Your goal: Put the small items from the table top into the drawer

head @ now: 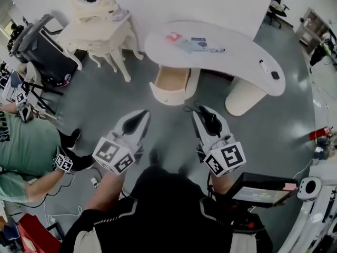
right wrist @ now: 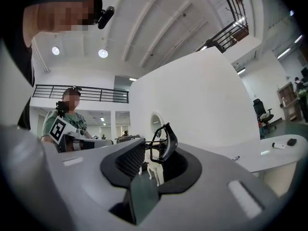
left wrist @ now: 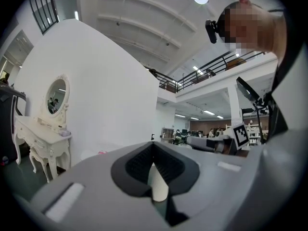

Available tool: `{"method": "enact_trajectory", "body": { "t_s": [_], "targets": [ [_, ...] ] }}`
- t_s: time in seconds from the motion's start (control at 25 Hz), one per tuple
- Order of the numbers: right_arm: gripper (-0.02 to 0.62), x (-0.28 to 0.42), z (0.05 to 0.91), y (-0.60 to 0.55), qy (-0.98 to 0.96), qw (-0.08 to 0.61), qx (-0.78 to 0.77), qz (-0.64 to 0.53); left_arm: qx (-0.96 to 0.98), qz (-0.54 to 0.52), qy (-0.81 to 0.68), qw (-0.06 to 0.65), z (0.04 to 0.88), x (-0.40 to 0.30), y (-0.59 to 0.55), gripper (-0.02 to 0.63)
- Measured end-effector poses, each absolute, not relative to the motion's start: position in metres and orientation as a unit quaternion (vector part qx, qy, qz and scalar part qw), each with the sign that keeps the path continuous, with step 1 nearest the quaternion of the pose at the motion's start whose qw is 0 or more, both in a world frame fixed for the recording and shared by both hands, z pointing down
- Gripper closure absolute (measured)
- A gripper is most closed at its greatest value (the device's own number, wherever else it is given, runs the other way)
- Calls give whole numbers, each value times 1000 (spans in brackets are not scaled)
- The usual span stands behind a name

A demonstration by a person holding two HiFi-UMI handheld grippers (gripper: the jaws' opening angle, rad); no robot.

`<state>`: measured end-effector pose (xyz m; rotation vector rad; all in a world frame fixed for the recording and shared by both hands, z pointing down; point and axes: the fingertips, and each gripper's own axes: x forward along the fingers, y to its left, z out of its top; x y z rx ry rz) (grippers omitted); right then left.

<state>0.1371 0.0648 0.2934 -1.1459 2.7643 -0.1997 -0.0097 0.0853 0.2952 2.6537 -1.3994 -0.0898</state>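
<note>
- Right hand-held gripper [right wrist: 153, 161]: pinched on black glasses [right wrist: 166, 146], held up well short of the drawer [head: 171, 82].
- Left hand-held gripper [left wrist: 155, 172]: jaws narrowly apart, nothing between them.
- Drawer: stood open ahead of both hand-held grippers, under the worktop [head: 239, 57]; its contents could not be seen.
- Left on the worktop, beyond the drawer: red item [head: 174, 36], blue card [head: 199, 42], pen [head: 217, 50].
- Further to the right gripper's side: white item [head: 263, 65], black item [head: 275, 75].
- Judgement: task was at an early-to-middle stage; the glasses were not yet stowed and at least five items remained.
</note>
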Motion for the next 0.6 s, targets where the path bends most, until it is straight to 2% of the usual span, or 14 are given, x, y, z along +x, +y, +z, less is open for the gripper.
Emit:
{"method": "enact_trajectory", "body": {
  "t_s": [0.32, 0.6],
  "targets": [
    [502, 95, 284, 20, 909, 60, -409, -53, 896, -20, -441, 43, 289, -47, 36, 606],
    [500, 61, 280, -13, 900, 46, -432, -43, 909, -33, -412, 51, 294, -78, -6, 606]
  ]
}}
